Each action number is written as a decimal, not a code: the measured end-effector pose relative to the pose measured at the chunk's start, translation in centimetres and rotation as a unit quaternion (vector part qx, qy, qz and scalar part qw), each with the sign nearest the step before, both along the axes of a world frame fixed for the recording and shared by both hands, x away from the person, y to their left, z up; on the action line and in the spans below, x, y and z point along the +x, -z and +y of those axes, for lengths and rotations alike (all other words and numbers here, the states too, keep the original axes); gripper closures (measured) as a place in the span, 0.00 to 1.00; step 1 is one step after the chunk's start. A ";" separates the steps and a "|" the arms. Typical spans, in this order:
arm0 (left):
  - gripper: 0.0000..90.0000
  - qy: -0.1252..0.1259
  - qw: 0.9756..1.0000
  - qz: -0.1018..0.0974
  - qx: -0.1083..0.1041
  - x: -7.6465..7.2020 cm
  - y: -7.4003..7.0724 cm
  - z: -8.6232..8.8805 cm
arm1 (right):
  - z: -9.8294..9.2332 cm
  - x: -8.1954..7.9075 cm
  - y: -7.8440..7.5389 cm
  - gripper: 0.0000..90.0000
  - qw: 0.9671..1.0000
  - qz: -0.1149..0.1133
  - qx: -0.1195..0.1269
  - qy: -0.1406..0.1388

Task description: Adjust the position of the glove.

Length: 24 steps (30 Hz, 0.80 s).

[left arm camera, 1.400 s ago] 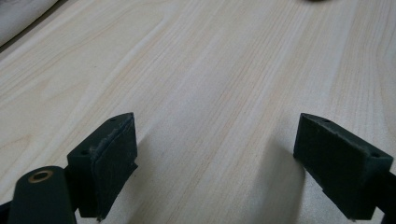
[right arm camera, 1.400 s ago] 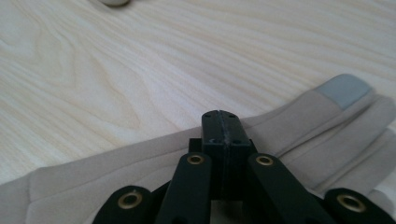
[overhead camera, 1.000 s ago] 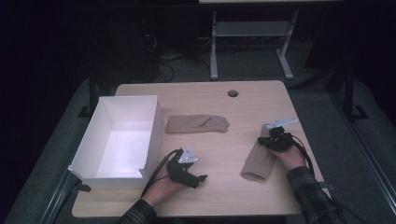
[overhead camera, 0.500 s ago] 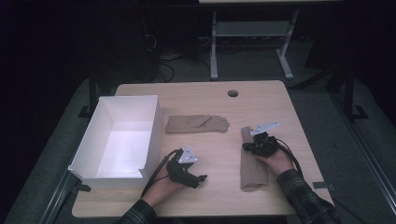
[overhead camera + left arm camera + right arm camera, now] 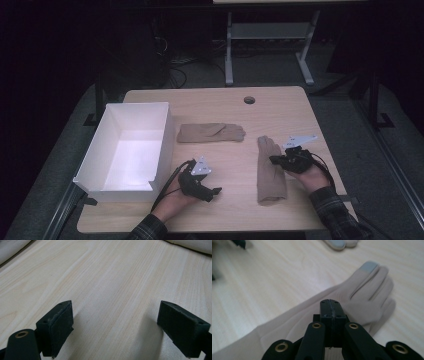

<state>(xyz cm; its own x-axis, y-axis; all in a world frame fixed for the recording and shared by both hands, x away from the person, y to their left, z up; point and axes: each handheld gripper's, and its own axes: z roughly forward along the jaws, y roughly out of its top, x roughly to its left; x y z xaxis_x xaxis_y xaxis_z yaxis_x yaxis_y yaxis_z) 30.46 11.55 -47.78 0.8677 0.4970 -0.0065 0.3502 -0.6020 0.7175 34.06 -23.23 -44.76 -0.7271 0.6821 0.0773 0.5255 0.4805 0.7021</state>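
Right gripper view has the right gripper (image 5: 330,305) pinched closed over a soft, limp glove (image 5: 359,297) lying flat on the table (image 5: 300,107); grab a fold. Left gripper (image 5: 125,322) gapes, empty.

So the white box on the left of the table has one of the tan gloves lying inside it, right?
Not quite. The high view shows the white box holding nothing; both tan gloves lie on the table, one beside the box, one by the right gripper.

We see two black grippers, the left gripper (image 5: 214,191) and right gripper (image 5: 273,160), each topped by a grey three-cornered plate and trailing a black cable. Brass rivets dot their linkages. The person wears dark plaid sleeves (image 5: 334,216).
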 end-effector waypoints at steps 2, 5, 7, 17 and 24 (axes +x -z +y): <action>0.14 0.000 1.000 0.000 0.000 0.0 0.0 0.0 | 0.0 -0.5 0.4 1.00 1.000 0.007 -0.007 -0.005; 0.14 0.000 1.000 0.000 0.001 0.0 0.0 0.0 | 0.4 -0.5 0.9 1.00 1.000 0.011 -0.016 -0.010; 0.14 0.000 1.000 0.001 0.002 0.0 0.0 0.0 | 0.6 -0.3 1.5 1.00 1.000 0.017 -0.022 -0.014; 0.14 -0.002 1.000 -0.001 -0.002 0.0 0.0 0.0 | 0.3 -1.4 1.4 1.00 0.999 0.022 -0.027 -0.025; 0.14 0.000 1.000 -0.004 0.000 0.0 0.0 0.0 | -0.4 -3.6 1.3 1.00 0.999 0.022 -0.031 -0.028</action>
